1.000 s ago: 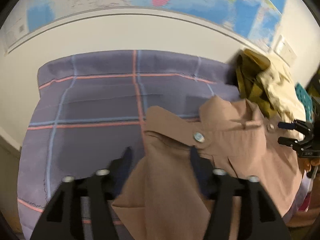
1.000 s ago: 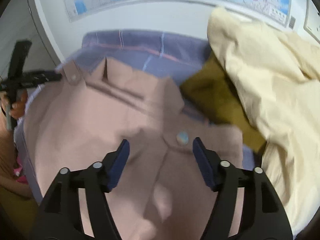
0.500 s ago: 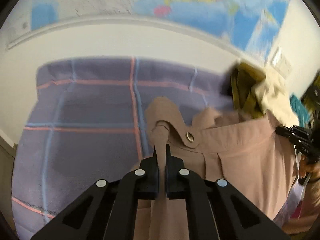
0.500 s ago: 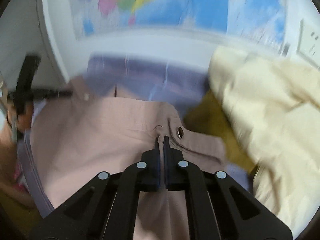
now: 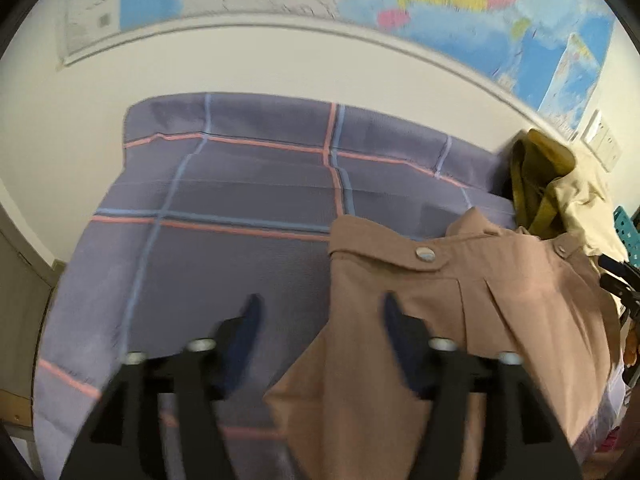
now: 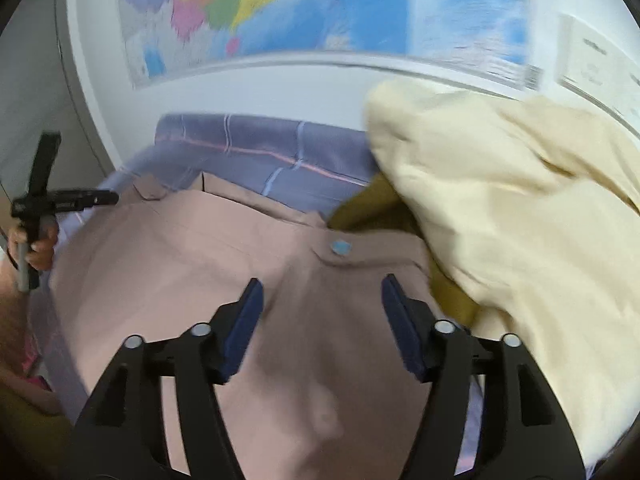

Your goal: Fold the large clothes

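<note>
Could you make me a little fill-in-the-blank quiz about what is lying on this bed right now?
1. The fingers of both the left gripper and the right gripper are spread ____.
2. The garment under the right gripper is ____ in colour.
3. The checked bedsheet is mostly ____.
4. The paper on the wall above the bed is a ____.

Missing words: open; pink-brown; purple; map

No text can be read: print on the wall map (image 6: 360,12) and on the white notice (image 6: 592,64) beside it is too blurred and small
</note>
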{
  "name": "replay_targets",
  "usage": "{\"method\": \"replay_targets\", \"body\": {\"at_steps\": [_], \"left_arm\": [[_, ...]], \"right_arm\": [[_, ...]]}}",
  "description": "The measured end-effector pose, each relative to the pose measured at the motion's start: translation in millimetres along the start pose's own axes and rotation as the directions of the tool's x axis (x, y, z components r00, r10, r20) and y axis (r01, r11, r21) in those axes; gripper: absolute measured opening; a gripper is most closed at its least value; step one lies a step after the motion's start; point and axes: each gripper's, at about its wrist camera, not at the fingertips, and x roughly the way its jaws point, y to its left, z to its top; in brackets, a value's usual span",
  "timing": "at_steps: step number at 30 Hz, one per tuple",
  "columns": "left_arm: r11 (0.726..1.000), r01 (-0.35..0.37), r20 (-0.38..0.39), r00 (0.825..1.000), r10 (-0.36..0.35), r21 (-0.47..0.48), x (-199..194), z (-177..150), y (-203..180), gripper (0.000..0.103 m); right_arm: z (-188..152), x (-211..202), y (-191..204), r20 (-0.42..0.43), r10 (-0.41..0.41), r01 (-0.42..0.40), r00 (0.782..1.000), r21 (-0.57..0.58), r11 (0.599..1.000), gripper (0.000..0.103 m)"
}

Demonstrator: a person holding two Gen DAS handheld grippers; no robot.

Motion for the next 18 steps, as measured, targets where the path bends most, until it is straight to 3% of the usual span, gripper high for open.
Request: {"method": "replay_targets", "body": {"at_steps": [3,6,7,8,9,10,11,12,14,16,18], "left_arm": [[0.999,0.034,0.005,0.999,-0.034,0.02,-15.0,-14.9,0.3,0.074],[0.997,0.066,-0.049,0.997,-0.064,0.039,-15.9,-36.4,-2.6,0.077],[0.997,0.071,-0.07,0.995,-0.068,0.04,-12.3,-44.0,-4.1,0.074],[0.997,0.073,-0.085,0.994,-0.069,0.04,-7.4,-48.8,-5.5,0.069],[0.996,0.075,-0.101,0.992,-0.07,0.04,-2.0,-51.5,-6.4,0.056],[0.997,0.067,-0.098,0.993,-0.063,0.039,1.2,-52.5,-6.7,0.052],[0.997,0.049,-0.072,0.996,-0.045,0.051,1.2,-51.1,-6.8,0.048],[0.999,0.018,-0.054,0.998,-0.015,0.05,1.0,-47.7,-6.5,0.041],[1.0,-0.004,-0.057,0.998,0.005,0.015,2.1,-42.5,-2.4,0.04],[0.999,-0.033,-0.075,0.997,0.031,-0.016,3.0,-41.3,1.7,0.056],[0.999,-0.034,-0.08,0.996,0.031,-0.028,-1.0,-44.0,4.4,0.059]], "right_arm": [[-33.9,-23.8,-28.6,-0.022,0.013,-0.011,1.0,0.104,0.994,0.068],[-64.3,-22.3,-45.5,-0.08,0.029,-0.014,0.996,0.186,0.982,0.069],[-77.4,-17.3,-52.1,-0.103,0.071,-0.046,0.992,0.227,0.973,0.059],[-84.2,-17.0,-53.3,-0.111,0.09,-0.06,0.99,0.246,0.967,0.029],[-89.8,-14.5,-57.4,-0.109,0.133,-0.099,0.985,0.276,0.956,0.017],[-85.4,-12.4,-59.1,-0.099,0.153,-0.12,0.983,0.28,0.952,0.008],[-80.7,-17.4,-61.5,-0.079,0.139,-0.113,0.987,0.27,0.956,0.006],[-75.8,-23.9,-64.5,-0.055,0.125,-0.106,0.991,0.266,0.958,0.006],[-64.7,-37.0,-71.4,0.0,0.123,-0.118,0.992,0.261,0.958,0.005],[-65.4,-35.8,-75.0,-0.025,0.117,-0.106,0.993,0.267,0.958,0.009],[-78.5,-23.2,-76.3,-0.101,0.111,-0.075,0.989,0.308,0.948,0.031]]}}
